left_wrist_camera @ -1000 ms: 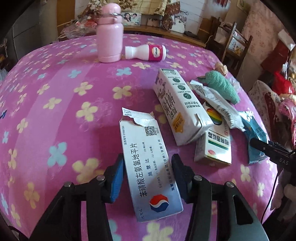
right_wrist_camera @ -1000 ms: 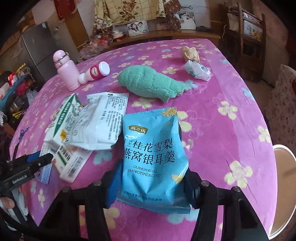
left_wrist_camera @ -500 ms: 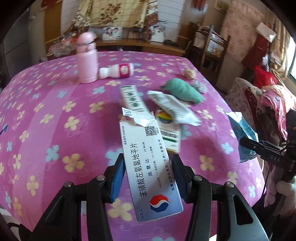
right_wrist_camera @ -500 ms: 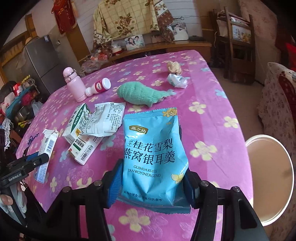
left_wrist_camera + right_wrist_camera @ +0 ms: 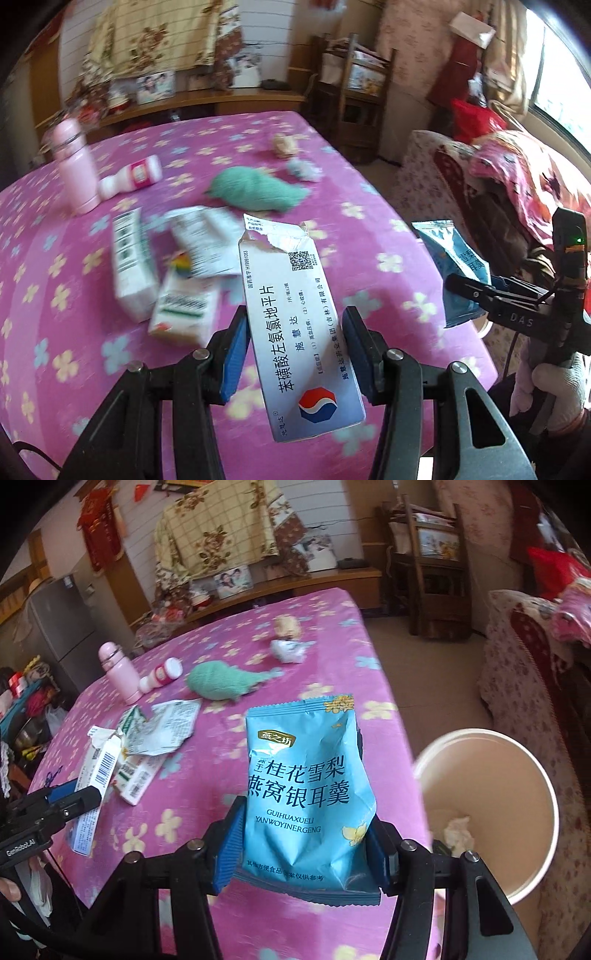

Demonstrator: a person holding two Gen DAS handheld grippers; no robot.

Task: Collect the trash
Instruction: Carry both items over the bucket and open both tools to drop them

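Right gripper point(image 5: 301, 843) pinching blue snack pouch point(image 5: 308, 775), left gripper point(image 5: 295, 354) clamping torn medicine box point(image 5: 291, 317) — both above the pink table's point(image 5: 325, 635) edge, bin point(image 5: 491, 775) just beside. Risk: slick pouch slipping early — landing outside the bin.

Daylight enters through a window point(image 5: 561, 96) right of the tongs. Beyond them everything smears with motion blur. Fisheye edges curve and darken.

A home: framed family photos point(image 5: 232, 580), fridge point(image 5: 61, 624), floral sofa point(image 5: 524, 672).
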